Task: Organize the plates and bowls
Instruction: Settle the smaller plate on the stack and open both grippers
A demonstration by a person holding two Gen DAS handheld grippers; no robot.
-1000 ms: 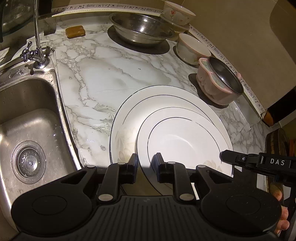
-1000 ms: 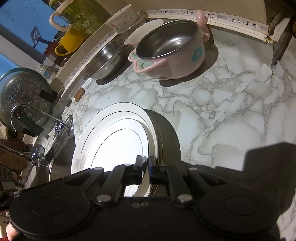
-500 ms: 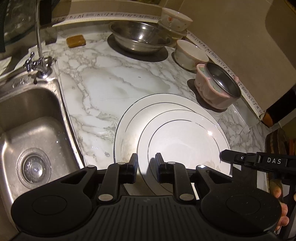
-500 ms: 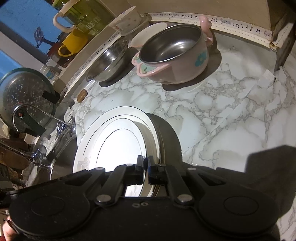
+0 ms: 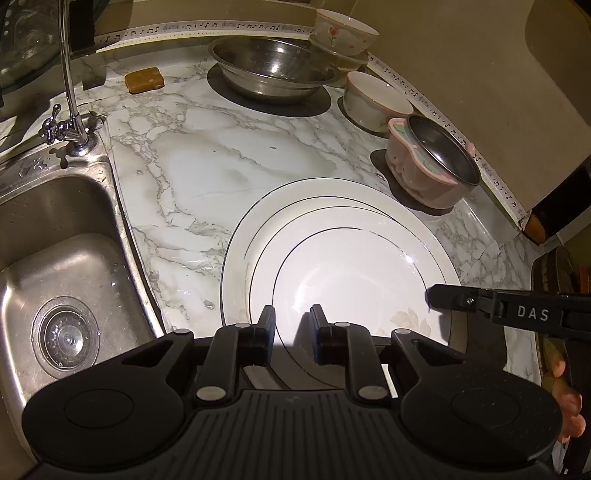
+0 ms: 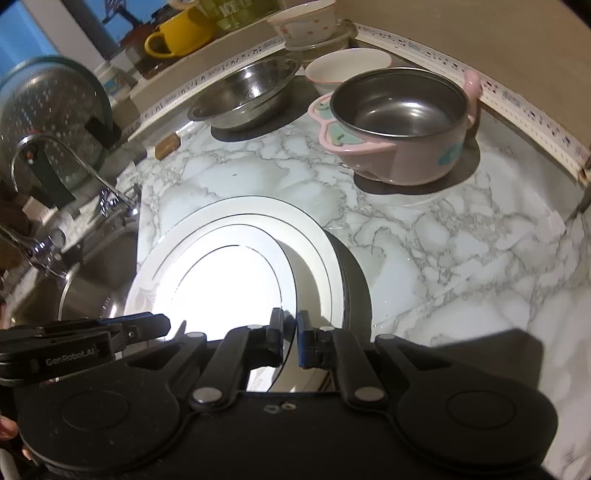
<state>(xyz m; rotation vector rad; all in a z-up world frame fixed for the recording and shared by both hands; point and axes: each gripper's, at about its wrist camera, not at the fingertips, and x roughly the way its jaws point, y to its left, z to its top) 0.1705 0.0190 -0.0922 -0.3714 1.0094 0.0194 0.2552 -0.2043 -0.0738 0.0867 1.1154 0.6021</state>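
A smaller white plate (image 5: 354,284) lies on a larger white plate (image 5: 240,266) on the marble counter (image 5: 207,166). My right gripper (image 6: 290,328) is shut on the smaller plate's near rim (image 6: 291,291); it also shows in the left wrist view (image 5: 436,297). My left gripper (image 5: 291,325) hovers at the plates' near edge, its jaws apart with nothing between them. A pink pot with a steel liner (image 5: 428,166), a white bowl (image 5: 373,99), a steel bowl (image 5: 269,66) and stacked floral bowls (image 5: 343,37) stand at the back.
A steel sink (image 5: 55,258) with a tap (image 5: 70,122) lies left of the plates. A brown sponge (image 5: 144,79) sits near the back wall. A yellow mug (image 6: 181,31) and a colander (image 6: 51,110) stand on the ledge.
Both grippers have drawn back and up a little, and the smaller plate has slid right over the larger one. The left gripper's fingers now show in the right wrist view.
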